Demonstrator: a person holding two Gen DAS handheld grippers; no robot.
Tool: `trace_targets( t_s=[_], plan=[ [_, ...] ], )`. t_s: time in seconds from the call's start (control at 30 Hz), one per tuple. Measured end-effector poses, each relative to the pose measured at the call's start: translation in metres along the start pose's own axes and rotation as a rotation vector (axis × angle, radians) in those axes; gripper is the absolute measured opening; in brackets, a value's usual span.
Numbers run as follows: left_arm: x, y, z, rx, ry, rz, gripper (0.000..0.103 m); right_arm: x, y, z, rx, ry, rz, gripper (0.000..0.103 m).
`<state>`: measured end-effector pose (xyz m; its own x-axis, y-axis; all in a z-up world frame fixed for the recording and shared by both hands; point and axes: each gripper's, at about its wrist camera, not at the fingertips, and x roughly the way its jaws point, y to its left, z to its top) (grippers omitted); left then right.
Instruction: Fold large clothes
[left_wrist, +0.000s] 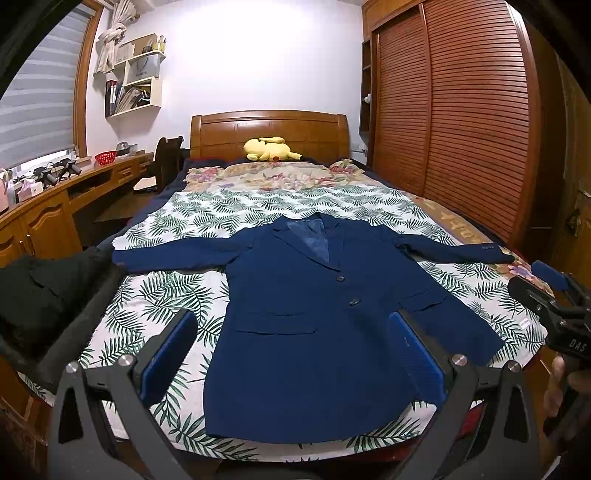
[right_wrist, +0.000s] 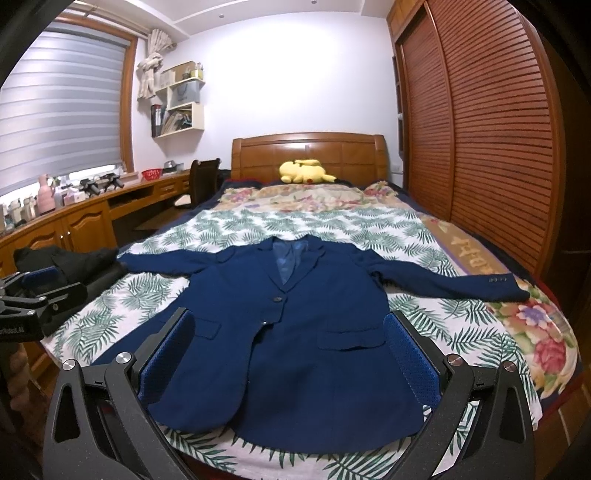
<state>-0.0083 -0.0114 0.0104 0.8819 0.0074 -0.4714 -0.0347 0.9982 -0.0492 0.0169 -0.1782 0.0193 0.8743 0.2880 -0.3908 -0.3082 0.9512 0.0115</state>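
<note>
A navy blue suit jacket (left_wrist: 314, 317) (right_wrist: 295, 343) lies flat and face up on the leaf-print bed cover, sleeves spread to both sides, collar toward the headboard. My left gripper (left_wrist: 295, 350) hovers open above the jacket's hem, holding nothing. My right gripper (right_wrist: 291, 354) is also open over the lower front of the jacket, and empty. Each gripper shows at the edge of the other's view: the right gripper (left_wrist: 554, 291) at the far right, the left gripper (right_wrist: 40, 291) at the far left.
A black garment (left_wrist: 40, 295) (right_wrist: 70, 262) lies heaped at the bed's left edge. A yellow plush toy (left_wrist: 271, 148) (right_wrist: 304, 171) rests by the wooden headboard. A wooden desk (left_wrist: 55, 206) with a chair runs along the left; slatted wardrobe doors (left_wrist: 461, 110) stand at the right.
</note>
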Motion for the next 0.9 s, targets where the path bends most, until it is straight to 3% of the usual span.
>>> trace_targets(
  t_s=[0.9],
  plan=[
    [-0.0027,-0.0007,0.0015,-0.001,-0.005,-0.003,0.103,-0.004,0.0018,0.0009,-0.001,-0.005,0.0,0.103]
  ],
)
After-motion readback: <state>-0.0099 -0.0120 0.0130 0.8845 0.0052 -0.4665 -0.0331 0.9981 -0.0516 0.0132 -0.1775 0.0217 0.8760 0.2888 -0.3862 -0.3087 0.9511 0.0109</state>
